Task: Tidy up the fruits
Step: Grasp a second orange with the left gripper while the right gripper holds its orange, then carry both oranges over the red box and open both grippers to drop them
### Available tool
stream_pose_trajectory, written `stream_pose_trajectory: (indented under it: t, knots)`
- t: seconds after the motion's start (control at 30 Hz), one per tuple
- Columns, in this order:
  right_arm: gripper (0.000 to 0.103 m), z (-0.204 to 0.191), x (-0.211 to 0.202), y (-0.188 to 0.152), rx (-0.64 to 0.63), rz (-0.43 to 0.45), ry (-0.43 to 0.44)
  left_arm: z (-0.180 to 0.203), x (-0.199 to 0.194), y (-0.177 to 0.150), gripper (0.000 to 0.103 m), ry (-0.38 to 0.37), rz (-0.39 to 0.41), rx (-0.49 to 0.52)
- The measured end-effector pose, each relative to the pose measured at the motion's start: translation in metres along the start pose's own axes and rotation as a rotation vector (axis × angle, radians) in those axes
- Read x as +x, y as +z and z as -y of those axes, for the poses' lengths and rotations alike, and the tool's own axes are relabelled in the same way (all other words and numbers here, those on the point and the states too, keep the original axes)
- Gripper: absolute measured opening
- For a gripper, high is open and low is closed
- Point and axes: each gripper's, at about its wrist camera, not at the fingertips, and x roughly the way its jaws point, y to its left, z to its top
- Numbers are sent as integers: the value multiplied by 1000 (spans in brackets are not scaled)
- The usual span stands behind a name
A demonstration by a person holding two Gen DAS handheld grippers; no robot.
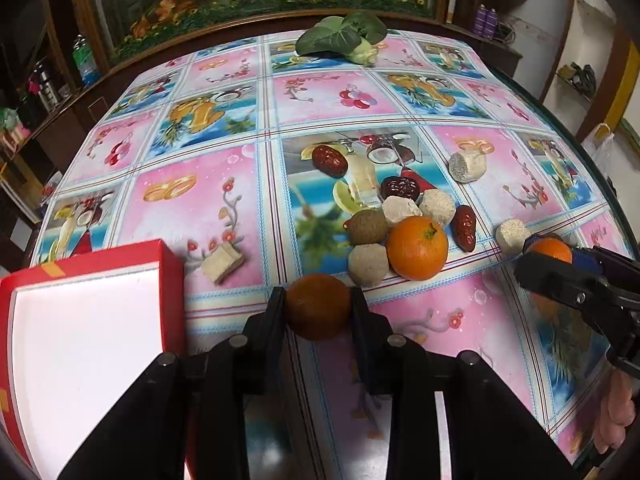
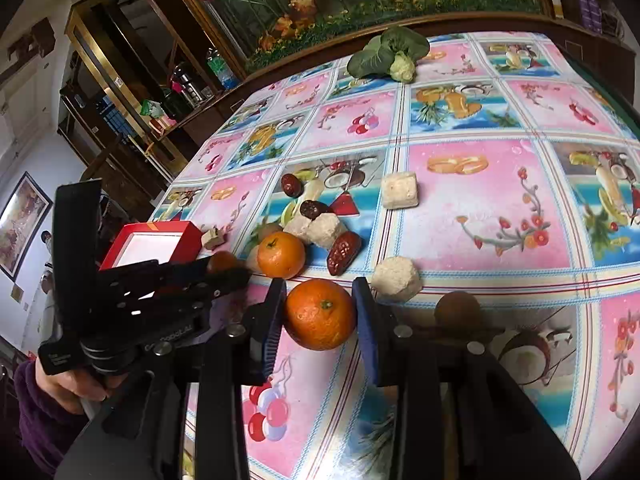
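Note:
My left gripper (image 1: 318, 306) is shut on a dull orange tangerine (image 1: 318, 307), held just right of the red box (image 1: 80, 320) with its white inside. My right gripper (image 2: 320, 314) is shut on a bright tangerine (image 2: 321, 314) low over the tablecloth; it also shows in the left wrist view (image 1: 550, 250). A third tangerine (image 1: 417, 248) lies on the table in a pile with red dates (image 1: 464, 227), pale puffed cakes (image 1: 368, 265) and a brown fruit (image 1: 366, 226). The left gripper shows in the right wrist view (image 2: 224, 268).
A leafy green vegetable (image 1: 344, 38) lies at the table's far edge. Loose cakes (image 1: 467, 165) and a date (image 1: 329, 160) lie farther back. A small brown round fruit (image 2: 458, 307) sits right of my right gripper. A small tan cube (image 1: 222, 262) lies beside the box. Shelves stand left.

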Motion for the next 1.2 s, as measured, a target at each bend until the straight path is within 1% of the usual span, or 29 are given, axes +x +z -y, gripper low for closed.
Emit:
stream_pose_trajectory:
  t: [0.1, 0.2, 0.3, 0.43, 0.53, 0.57, 0.67, 0.73, 0.77, 0.83, 0.9, 1.0, 1.07, 1.1, 1.2]
  knots:
    - [36, -2, -3, 0, -24, 24, -11, 2, -14, -5, 29, 25, 40, -12]
    - [36, -6, -3, -1, -55, 38, -11, 5, -41, -13, 29, 72, 115, -32]
    - [36, -11, -2, -3, -90, 46, -31, 7, -66, -23, 30, 129, 180, -47]
    - [36, -15, -2, -4, -127, 69, -56, 2, -95, -37, 29, 199, 250, -70]
    - [36, -20, -2, -7, -153, 78, -82, -7, -113, -50, 29, 240, 287, -89]
    - [36, -22, -3, -8, -153, 82, -79, -12, -119, -54, 29, 252, 296, -98]
    - [36, -41, -8, -10, -173, 109, -68, -24, -127, -65, 29, 283, 304, -117]
    - [36, -59, -8, -13, -169, 118, -18, -36, -131, -72, 29, 296, 302, -136]
    - [36, -75, -5, -15, -167, 108, 26, -39, -131, -75, 29, 299, 299, -143]
    - [36, -99, 2, -19, -180, 100, 77, -53, -133, -83, 29, 319, 291, -171]
    - [36, -131, 12, -26, -218, 87, 123, -65, -135, -92, 30, 339, 286, -191]
    - [36, -170, 27, -34, -268, 65, 170, -84, -135, -106, 30, 381, 269, -229]
    - [36, -192, 40, -40, -295, 30, 186, -96, -135, -115, 30, 404, 256, -249]
    - [36, -200, 46, -42, -310, 17, 178, -103, -134, -119, 30, 411, 246, -261]
    - [36, -216, 63, -50, -329, -31, 178, -113, -131, -127, 30, 429, 232, -273]
